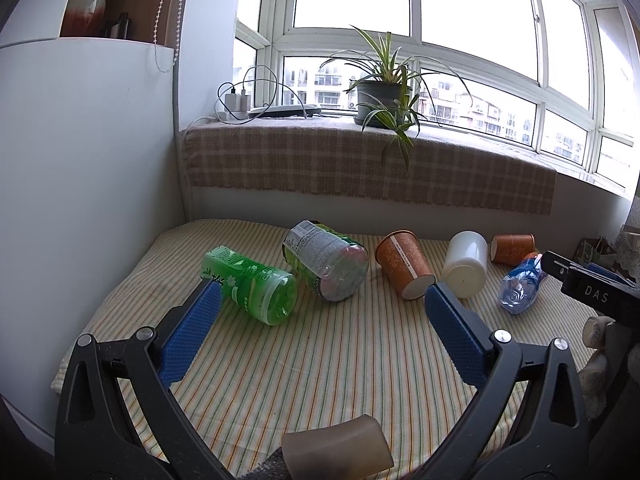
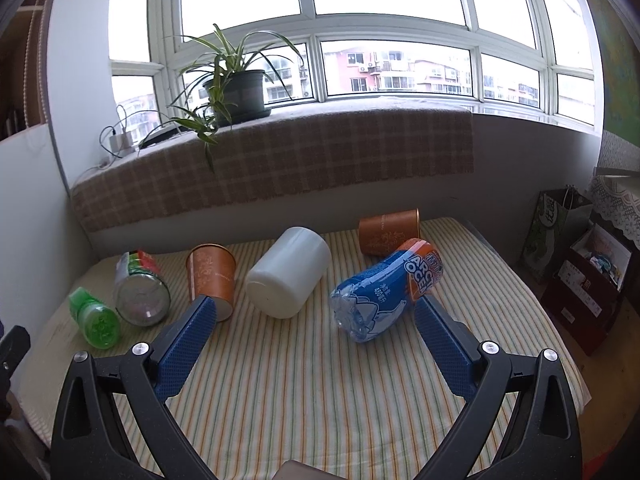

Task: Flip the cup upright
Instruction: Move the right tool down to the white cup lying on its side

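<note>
Several cups and bottles lie on their sides on the striped tablecloth (image 1: 320,360). A green bottle (image 1: 250,284) lies at the left, then a clear bottle with a green label (image 1: 326,260), an orange paper cup (image 1: 404,264), a white cup (image 1: 466,264), a second orange cup (image 1: 513,249) at the back and a blue bottle (image 1: 522,288). The same things show in the right wrist view: the white cup (image 2: 288,276), the blue bottle (image 2: 384,292), the orange cups (image 2: 211,280) (image 2: 388,232). My left gripper (image 1: 322,296) is open and empty in front of them. My right gripper (image 2: 314,312) is open and empty too.
A checked cloth covers the window sill (image 1: 360,160) behind the table, with a potted plant (image 1: 380,100) and chargers (image 1: 236,104). A white cabinet (image 1: 80,200) stands at the left. A paper bag (image 2: 556,236) and a box (image 2: 588,284) sit on the floor at the right.
</note>
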Tool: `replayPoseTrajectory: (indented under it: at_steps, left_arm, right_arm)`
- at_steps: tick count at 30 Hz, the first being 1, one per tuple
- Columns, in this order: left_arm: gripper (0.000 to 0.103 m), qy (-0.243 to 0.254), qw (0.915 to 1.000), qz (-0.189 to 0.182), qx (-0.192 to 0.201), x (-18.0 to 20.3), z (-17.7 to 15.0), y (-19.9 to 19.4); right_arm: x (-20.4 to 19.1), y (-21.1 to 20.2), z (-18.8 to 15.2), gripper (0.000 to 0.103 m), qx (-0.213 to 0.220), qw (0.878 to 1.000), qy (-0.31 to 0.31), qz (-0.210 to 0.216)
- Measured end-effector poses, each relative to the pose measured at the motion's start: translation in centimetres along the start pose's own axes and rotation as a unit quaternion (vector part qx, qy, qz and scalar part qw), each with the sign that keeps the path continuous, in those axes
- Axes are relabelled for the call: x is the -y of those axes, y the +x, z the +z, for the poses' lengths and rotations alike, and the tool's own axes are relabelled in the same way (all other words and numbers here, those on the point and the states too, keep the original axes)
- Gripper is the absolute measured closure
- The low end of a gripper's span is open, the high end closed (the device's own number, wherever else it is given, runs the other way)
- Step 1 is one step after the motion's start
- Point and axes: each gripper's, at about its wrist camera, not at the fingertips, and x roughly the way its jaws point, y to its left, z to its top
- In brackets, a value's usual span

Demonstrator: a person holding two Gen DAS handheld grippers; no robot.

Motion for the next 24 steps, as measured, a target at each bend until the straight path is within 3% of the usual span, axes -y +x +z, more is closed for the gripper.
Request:
replayPoseTrajectory:
  at_steps: [15,24]
  left_arm:
    - [0.0,-0.001,0.9998,0.015,-0.016,-0.7,-0.9,1.5]
    - [0.0,-0.004,0.9993,0.024,-0.028,-1.2,-1.6,1.9]
  right_arm:
    - [1.9,5.9,2.0,0.004,-0.081,0.994,0.065,0.038]
    - [2.0,9.4,4.1,0.004,-0.115,0.989,0.073,0.054]
